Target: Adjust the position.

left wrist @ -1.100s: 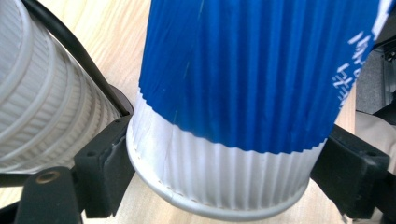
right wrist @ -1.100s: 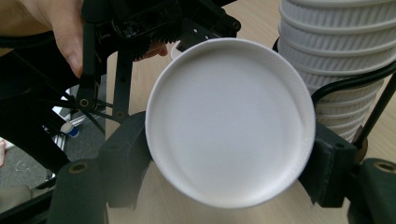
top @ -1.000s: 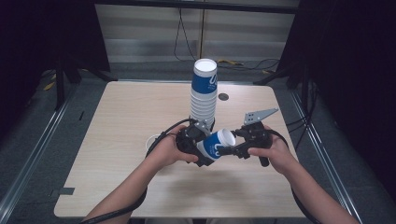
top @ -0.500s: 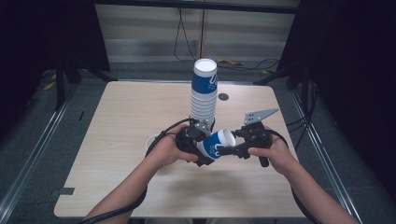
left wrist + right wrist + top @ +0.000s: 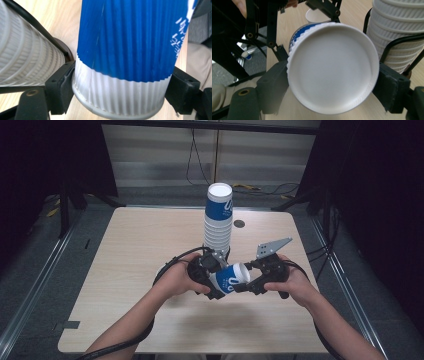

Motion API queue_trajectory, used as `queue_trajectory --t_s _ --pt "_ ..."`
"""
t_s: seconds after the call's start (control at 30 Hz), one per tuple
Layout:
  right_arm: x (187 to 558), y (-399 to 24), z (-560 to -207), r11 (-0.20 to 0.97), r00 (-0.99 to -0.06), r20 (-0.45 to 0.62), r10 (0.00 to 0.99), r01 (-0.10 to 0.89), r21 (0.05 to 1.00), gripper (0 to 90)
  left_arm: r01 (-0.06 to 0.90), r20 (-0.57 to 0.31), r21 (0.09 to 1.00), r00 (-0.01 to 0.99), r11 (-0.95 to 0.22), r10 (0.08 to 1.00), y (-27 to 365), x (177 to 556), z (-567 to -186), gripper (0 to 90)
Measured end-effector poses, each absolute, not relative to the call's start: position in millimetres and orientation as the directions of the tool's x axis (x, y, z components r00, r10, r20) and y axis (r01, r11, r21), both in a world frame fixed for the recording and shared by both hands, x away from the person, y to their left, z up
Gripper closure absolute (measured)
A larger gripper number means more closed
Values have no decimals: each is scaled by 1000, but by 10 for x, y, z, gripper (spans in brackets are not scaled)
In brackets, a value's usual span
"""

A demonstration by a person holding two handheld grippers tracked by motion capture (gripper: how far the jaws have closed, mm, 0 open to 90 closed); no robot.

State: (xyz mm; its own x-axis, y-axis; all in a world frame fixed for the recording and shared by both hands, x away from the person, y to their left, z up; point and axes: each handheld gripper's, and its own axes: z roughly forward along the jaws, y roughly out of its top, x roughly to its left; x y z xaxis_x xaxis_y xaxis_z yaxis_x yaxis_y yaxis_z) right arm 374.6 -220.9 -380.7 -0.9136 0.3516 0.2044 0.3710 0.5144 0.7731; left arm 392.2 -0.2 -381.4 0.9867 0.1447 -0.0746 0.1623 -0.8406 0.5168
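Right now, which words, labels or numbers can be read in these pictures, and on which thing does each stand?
Held cup: white print on the blue band, cut off and blurred, not readable.
Top cup of the stack: white mark on blue, too small to read.
No other text shows.

The right gripper (image 5: 332,87) has a blue-and-white paper cup (image 5: 332,67) between its jaws, white end facing us; they've just been opening. Stack of ribbed white cups (image 5: 397,27) stands just beside it.
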Motion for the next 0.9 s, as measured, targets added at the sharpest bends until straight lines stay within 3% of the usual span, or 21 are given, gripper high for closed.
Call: queue_trajectory --t_s 0.47,0.9 --pt "3698 -2151 -3756 697 -952 69 298 267 666 188 131 -47 393 991 -910 122 -89 3896 -3793 203" --pt "3689 -2107 -3751 785 -965 46 258 237 573 231 113 -40 349 994 -930 106 -140 3878 -3812 203"
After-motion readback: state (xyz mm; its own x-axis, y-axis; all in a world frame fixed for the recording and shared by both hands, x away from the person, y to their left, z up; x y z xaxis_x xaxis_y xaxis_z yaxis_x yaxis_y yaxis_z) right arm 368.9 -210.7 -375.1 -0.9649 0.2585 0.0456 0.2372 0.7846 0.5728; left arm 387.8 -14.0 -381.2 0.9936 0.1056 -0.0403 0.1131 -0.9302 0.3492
